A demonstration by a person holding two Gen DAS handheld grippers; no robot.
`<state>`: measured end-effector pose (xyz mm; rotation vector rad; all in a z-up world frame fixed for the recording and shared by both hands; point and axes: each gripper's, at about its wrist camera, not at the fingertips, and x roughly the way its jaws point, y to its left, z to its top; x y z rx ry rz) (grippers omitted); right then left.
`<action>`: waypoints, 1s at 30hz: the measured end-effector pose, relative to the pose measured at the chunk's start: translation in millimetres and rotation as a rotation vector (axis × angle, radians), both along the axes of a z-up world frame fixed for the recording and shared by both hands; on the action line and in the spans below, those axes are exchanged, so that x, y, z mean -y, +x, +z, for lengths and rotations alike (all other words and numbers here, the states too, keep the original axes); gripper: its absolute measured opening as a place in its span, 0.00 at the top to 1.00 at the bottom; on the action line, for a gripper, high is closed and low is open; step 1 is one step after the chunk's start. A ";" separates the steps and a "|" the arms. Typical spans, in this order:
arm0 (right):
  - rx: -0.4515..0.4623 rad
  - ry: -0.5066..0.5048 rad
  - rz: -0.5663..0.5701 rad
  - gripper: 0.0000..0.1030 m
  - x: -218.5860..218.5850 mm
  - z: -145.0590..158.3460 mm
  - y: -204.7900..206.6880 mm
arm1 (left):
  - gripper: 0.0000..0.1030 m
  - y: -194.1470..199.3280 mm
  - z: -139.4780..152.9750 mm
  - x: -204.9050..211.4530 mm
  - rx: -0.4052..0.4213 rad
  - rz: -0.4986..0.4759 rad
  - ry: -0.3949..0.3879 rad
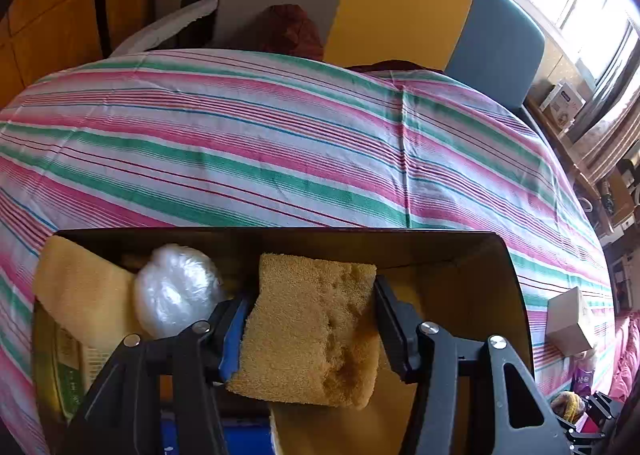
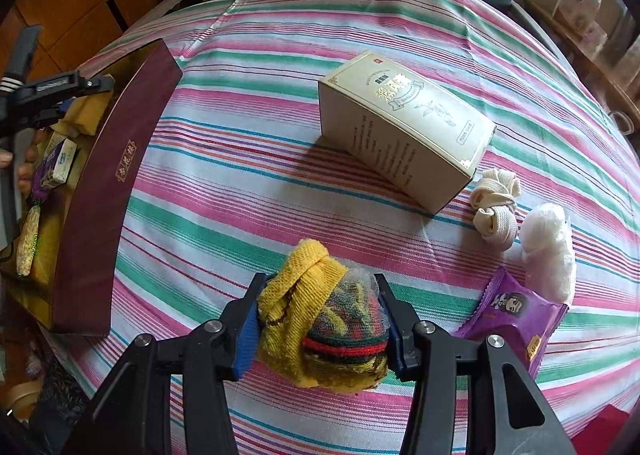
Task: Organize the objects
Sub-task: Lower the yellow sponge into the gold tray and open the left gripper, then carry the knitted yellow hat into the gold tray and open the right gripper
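Note:
A tan sponge (image 1: 308,335) hangs over the open dark maroon box (image 1: 280,233), and my left gripper (image 1: 310,295) is shut on it, with a pad against each side. Inside the box lie a yellow cloth (image 1: 80,295), a clear plastic bundle (image 1: 176,295) and a green packet (image 1: 68,367). In the right wrist view the box (image 2: 116,183) stands at the left with the left gripper (image 2: 92,85) over it. My right gripper (image 2: 320,303) is shut on a yellow mesh bundle with red and green stripes (image 2: 320,327), just above the striped cloth.
On the striped tablecloth (image 2: 280,195) lie a cream carton (image 2: 404,127), a knotted white strap (image 2: 494,203), a white plastic bundle (image 2: 548,251) and a purple snack packet (image 2: 508,315). A person's hand (image 2: 28,163) shows at the left. Chairs stand behind the table.

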<state>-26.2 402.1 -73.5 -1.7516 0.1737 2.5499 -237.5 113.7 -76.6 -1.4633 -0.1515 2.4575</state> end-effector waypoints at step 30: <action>0.021 0.014 0.017 0.47 0.8 -2.4 2.7 | 0.28 189.4 63.1 34.4 -0.266 -0.099 -0.145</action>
